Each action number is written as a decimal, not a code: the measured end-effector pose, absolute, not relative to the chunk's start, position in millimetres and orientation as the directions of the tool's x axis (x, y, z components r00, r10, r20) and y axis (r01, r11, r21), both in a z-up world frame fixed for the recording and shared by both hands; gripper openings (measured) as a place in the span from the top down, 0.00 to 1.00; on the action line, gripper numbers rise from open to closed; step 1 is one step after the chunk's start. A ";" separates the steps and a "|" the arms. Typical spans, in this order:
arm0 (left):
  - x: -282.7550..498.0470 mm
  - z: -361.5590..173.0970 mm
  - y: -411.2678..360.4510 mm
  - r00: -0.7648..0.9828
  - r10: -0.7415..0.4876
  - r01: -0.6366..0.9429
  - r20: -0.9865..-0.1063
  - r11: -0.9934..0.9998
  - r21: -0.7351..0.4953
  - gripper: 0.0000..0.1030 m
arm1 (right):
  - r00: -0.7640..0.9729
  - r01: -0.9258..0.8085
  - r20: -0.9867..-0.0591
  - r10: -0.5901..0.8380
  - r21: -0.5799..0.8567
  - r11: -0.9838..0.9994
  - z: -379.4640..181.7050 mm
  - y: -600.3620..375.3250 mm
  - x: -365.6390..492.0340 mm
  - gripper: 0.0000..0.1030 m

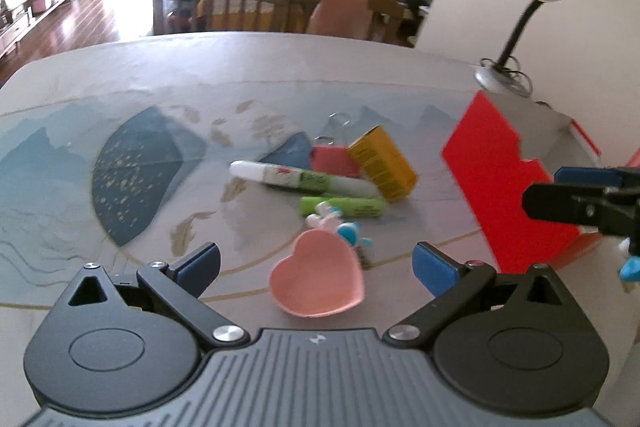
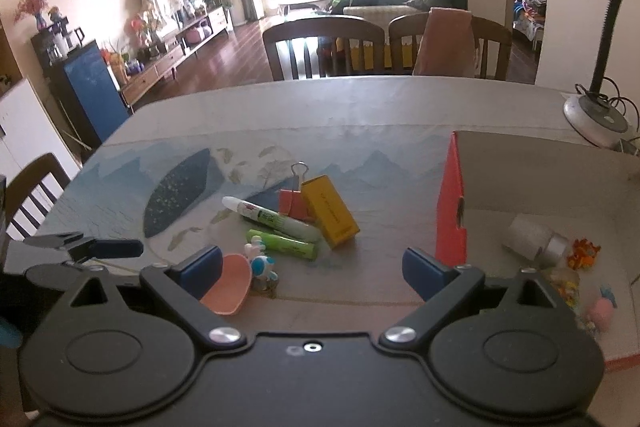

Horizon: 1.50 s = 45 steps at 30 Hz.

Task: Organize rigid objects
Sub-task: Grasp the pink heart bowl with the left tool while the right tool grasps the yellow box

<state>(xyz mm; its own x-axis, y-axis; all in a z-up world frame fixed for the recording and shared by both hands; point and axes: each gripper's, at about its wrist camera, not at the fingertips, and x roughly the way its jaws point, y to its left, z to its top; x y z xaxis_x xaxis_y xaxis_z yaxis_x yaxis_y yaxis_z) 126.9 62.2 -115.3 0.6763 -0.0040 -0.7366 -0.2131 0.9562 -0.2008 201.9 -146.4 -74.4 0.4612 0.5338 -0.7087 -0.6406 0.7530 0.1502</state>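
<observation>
A pink heart-shaped dish (image 1: pixel 316 275) lies on the table just ahead of my left gripper (image 1: pixel 316 267). That gripper is wide open, its blue pads apart from the dish on either side. Behind the dish stand a small white-and-blue toy figure (image 1: pixel 340 227), a green tube (image 1: pixel 344 207), a white tube (image 1: pixel 304 179), a red binder clip (image 1: pixel 334 159) and a yellow box (image 1: pixel 382 163). My right gripper (image 2: pixel 312 269) is open too, empty, hovering between the pile and the red box (image 2: pixel 452 203). In its view the dish (image 2: pixel 232 283) sits by its left finger.
The red box holds a white-and-silver roll (image 2: pixel 532 239) and small toys (image 2: pixel 584 251). A desk lamp (image 2: pixel 596 115) stands at the table's far right corner. Wooden chairs (image 2: pixel 320 43) line the far edge. The patterned tablecloth (image 1: pixel 136 171) covers the table.
</observation>
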 end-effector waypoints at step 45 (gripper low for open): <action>149.4 -175.5 45.7 0.657 -0.016 -0.133 -0.754 0.982 -0.136 0.24 | 0.439 -0.704 -0.807 0.395 -0.036 0.709 -147.4 -52.7 280.8 0.64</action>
<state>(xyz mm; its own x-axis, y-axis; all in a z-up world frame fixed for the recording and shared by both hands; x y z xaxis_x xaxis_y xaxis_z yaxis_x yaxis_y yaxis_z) 149.4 45.7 -175.5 0.6568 -0.0161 -0.7539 -0.1326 0.9817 -0.1365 280.8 -52.7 -147.4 0.4389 0.3947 -0.8072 -0.7043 0.7090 -0.0363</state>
